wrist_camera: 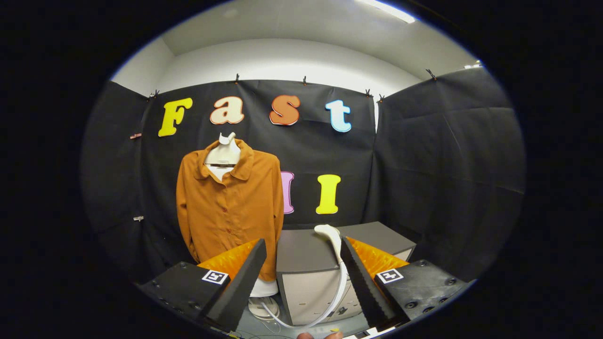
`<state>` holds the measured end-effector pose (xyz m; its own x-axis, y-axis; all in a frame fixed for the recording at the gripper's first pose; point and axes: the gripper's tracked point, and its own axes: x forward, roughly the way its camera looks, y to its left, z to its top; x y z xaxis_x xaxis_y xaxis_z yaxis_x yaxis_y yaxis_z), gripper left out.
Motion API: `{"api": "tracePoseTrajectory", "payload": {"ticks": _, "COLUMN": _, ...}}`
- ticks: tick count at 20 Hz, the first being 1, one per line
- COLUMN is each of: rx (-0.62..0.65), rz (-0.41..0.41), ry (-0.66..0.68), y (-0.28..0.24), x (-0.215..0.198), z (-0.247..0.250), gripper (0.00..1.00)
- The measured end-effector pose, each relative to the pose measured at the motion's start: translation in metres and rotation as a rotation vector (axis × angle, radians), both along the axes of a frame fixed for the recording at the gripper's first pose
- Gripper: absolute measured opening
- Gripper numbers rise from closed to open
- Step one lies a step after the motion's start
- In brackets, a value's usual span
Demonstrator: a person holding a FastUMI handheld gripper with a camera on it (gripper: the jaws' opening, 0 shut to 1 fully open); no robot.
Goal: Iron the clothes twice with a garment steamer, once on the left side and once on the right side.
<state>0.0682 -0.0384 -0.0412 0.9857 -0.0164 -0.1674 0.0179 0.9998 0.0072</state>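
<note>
The booth is closed by a black cloth wall point(424, 155) held up with small clips, and above it there is a white room wall and a ceiling with a long lamp point(386, 9). The floor point(292, 327) below is grey.

On the left hangs an orange-brown shirt point(229, 207) with buttons, put on a white mannequin torso point(225, 155); its white round base point(264, 296) stands on the floor under the shirt.

Just beside the shirt, to the right, stands a grey cabinet point(311, 268) with a flat dark top. On this top lies the white garment steamer head point(330, 238), near the front edge. Its white hose point(337, 294) goes down the front of the cabinet and bends along the floor toward the mannequin base.

The gripper point(304, 259) is released: its two fingers stand wide apart and hold nothing. The left finger point(245, 278) is in front of the lower part of the shirt, and the right finger point(360, 278) is just beside the steamer head, which shows between the fingers and beyond them.
</note>
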Motion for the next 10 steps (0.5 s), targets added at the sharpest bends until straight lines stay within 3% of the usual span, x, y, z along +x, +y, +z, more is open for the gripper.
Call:
{"api": "tracePoseTrajectory", "payload": {"ticks": 3, "rx": 0.006, "rz": 0.005, "ry": 0.115, "y": -0.026, "x": 0.045, "z": -0.032, "gripper": 0.98}}
{"api": "tracePoseTrajectory", "payload": {"ticks": 10, "rx": 0.100, "rz": 0.008, "ry": 0.446, "y": -0.088, "x": 0.149, "z": -0.158, "gripper": 0.99}}
